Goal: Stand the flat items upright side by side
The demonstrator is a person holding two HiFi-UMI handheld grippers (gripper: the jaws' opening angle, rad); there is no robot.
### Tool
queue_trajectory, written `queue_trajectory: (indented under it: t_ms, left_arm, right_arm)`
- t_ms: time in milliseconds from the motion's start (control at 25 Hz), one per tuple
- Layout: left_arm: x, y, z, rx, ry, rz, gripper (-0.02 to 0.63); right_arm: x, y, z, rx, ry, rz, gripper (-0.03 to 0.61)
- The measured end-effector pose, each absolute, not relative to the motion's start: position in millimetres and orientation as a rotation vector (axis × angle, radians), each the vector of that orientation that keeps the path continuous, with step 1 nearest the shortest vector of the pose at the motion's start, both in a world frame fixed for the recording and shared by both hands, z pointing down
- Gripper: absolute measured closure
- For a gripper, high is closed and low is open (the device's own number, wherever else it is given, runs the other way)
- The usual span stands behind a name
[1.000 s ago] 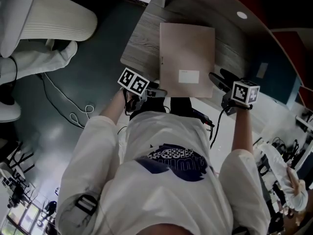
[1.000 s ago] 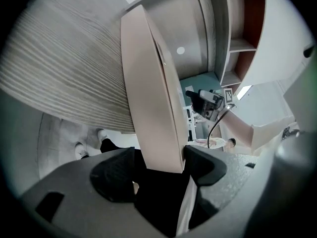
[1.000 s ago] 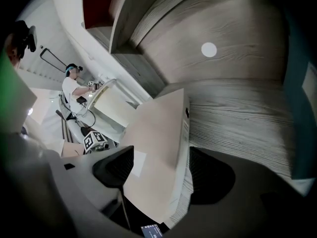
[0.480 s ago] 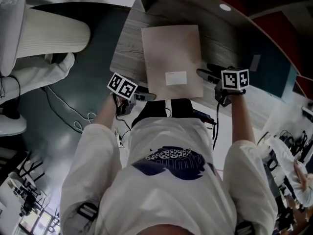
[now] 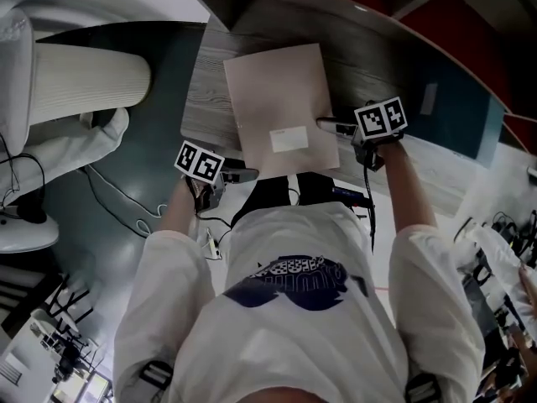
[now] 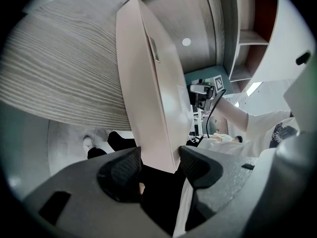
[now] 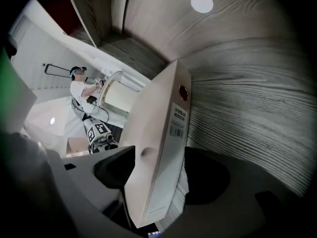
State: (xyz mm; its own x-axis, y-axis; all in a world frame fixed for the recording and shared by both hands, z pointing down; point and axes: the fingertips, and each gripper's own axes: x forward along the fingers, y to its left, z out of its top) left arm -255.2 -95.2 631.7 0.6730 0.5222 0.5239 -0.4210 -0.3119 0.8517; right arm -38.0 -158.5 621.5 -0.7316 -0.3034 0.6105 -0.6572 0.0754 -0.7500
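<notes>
Box flat on desk, both grippers at its near edge.

The box lies flat on the grey wood desk, white label up, its near edge hanging over the desk's rim toward me. My left gripper is at the near left corner. Its fingers have just been closing with that corner between them, and in the left gripper view both pads now sit against the box's two broad faces, clamped on it. My right gripper is at the near right edge. In the right gripper view the box runs deep between its fingers and one finger lies against the broad face. The box's barcoded side hides the other, so I cannot tell whether that grip has closed.
</notes>
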Motion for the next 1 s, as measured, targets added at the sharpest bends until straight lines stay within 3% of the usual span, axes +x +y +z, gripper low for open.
queue_trajectory:
  t_ms: [200,1000]
  left_arm:
    - [-254.7,-94.6,629.5,1.641,0.071,0.961,0.362]
    - [-256.0,-94.5,632.6,1.674,0.098,0.989,0.370]
  right_arm:
    - [-40.9,-156.4,623.7,0.902,-2.078,1.738,0.306]
    - [-40.4,-155.1,616.2,0.880,-2.063,1.714,0.351]
